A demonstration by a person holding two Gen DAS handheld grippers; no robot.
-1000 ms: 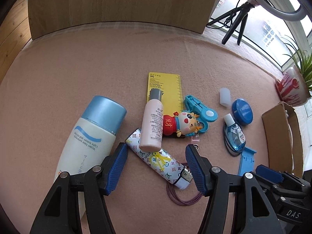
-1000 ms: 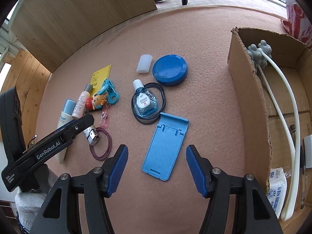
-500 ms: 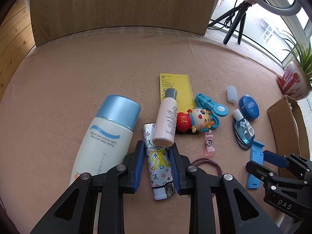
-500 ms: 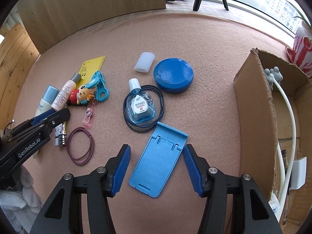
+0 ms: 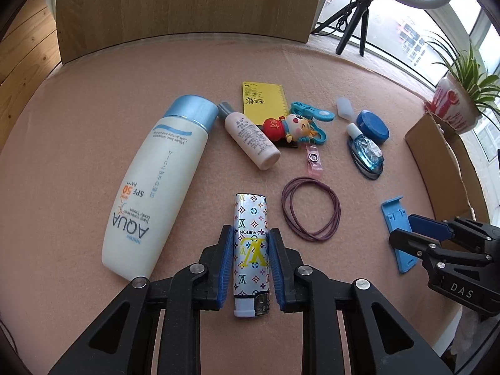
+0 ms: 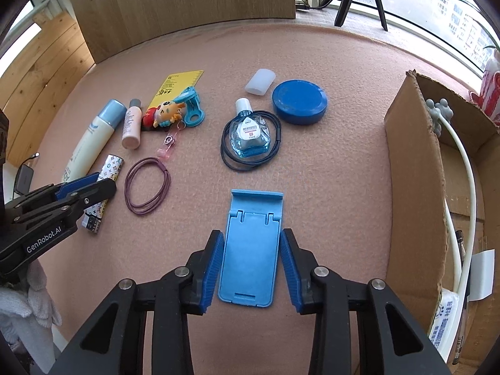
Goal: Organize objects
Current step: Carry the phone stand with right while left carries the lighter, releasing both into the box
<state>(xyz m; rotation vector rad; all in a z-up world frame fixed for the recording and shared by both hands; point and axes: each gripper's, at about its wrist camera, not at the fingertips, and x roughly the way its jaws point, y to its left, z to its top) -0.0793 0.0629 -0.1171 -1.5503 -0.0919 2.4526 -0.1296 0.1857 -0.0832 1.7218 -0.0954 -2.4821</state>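
Looking down my right wrist view, the biggest thing is the cardboard box [image 6: 415, 168] standing at the right edge of the pink felt mat [image 6: 337, 162]; only this view shows inside it: a white hose [image 6: 462, 168] with a grey knobbed head, plus packets at the near end. The left wrist view catches just the box's outer flap.

Left view alone lets me read the sunscreen bottle [image 5: 156, 187]: AQUA, SPF 50, lying flat, cap away from me. Right view shows it only as a sliver behind my left gripper [image 6: 84, 192].

Blue phone stand [image 6: 250, 250] lies flat between my right gripper [image 6: 251, 267] fingers; pads sit just beside its long edges with a thin gap each side, jaws spread, not clamped. In the left view the stand is half hidden by that gripper's body.

My left gripper [image 5: 251, 268] is pinching the patterned lighter [image 5: 251, 250], pads pressed against both sides, metal end toward me.

Around, smaller: blue round tin [image 6: 299, 101], eye-drop bottle [image 6: 250, 137] inside a black hair tie, small pink bottle [image 5: 250, 134] touching the sunscreen's cap, doll keychain [image 5: 289, 126] over a yellow ruler card [image 5: 264, 100], purple hair ties [image 5: 311, 207] just right of the lighter, translucent cap [image 6: 260, 81] beside the tin.
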